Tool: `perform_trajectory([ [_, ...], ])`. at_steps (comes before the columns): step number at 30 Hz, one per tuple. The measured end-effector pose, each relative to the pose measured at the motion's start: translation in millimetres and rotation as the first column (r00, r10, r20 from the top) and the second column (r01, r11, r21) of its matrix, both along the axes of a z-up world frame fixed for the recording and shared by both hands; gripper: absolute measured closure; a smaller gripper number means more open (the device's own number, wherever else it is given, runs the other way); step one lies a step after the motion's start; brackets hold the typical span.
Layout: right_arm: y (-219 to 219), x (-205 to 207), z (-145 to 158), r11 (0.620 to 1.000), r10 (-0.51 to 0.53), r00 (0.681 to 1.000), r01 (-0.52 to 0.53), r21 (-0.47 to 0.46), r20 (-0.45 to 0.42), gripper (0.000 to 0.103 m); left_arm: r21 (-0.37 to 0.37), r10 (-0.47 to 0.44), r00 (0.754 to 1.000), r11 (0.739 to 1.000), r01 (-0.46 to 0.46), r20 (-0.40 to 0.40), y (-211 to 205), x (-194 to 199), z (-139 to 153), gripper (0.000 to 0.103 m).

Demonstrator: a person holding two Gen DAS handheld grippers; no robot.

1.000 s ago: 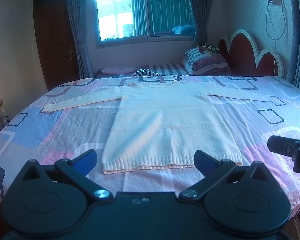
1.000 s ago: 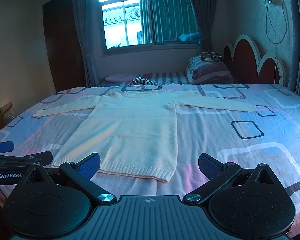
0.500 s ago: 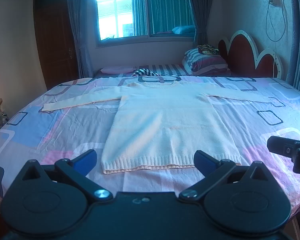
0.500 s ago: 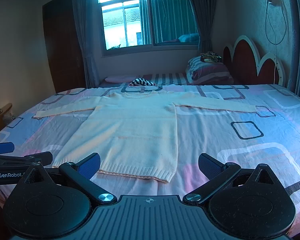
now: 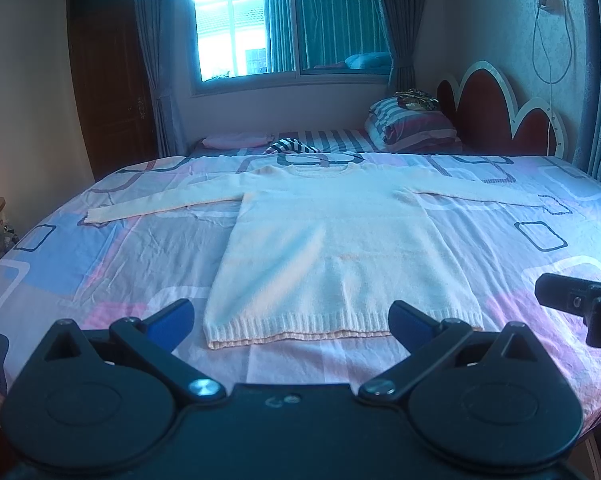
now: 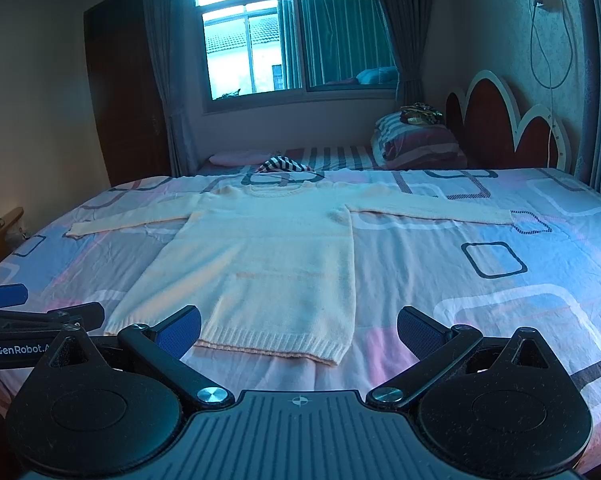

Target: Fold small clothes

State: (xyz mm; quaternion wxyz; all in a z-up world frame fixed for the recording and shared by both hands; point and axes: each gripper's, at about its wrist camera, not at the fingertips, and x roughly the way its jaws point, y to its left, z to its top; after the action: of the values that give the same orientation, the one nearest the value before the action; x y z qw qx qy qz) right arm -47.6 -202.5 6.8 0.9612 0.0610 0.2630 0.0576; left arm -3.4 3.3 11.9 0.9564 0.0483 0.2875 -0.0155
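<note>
A cream knit sweater (image 5: 340,248) lies flat on the bed, both sleeves spread out sideways, its ribbed hem nearest me; it also shows in the right wrist view (image 6: 260,264). My left gripper (image 5: 290,318) is open and empty, hovering just before the hem. My right gripper (image 6: 300,330) is open and empty, near the hem's right corner. The right gripper shows at the right edge of the left wrist view (image 5: 580,300). The left gripper shows at the left edge of the right wrist view (image 6: 28,320).
The bed has a pink and blue patterned sheet (image 5: 100,264). Striped pillows (image 5: 412,128) and a striped cloth (image 5: 292,147) lie at the far side by a red headboard (image 5: 500,116). A window (image 5: 284,28) and dark door (image 5: 108,92) are behind.
Both grippers have shifted very slightly; the sweater has not moved and both stay open.
</note>
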Motion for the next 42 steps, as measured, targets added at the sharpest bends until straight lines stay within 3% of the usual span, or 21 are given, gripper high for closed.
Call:
perform_trajectory([
  [36,-1,1,-3,1.0,-0.005,1.0,0.005,0.003,-0.003,0.0,-0.002,0.001,1.0,1.0,-0.001,0.004,1,0,-4,0.0],
  [42,-12,4,-3,0.998,-0.053,0.999,0.053,0.02,0.006,0.0,-0.063,-0.016,1.0,0.998,0.017,0.015,2,9,-5,0.0],
])
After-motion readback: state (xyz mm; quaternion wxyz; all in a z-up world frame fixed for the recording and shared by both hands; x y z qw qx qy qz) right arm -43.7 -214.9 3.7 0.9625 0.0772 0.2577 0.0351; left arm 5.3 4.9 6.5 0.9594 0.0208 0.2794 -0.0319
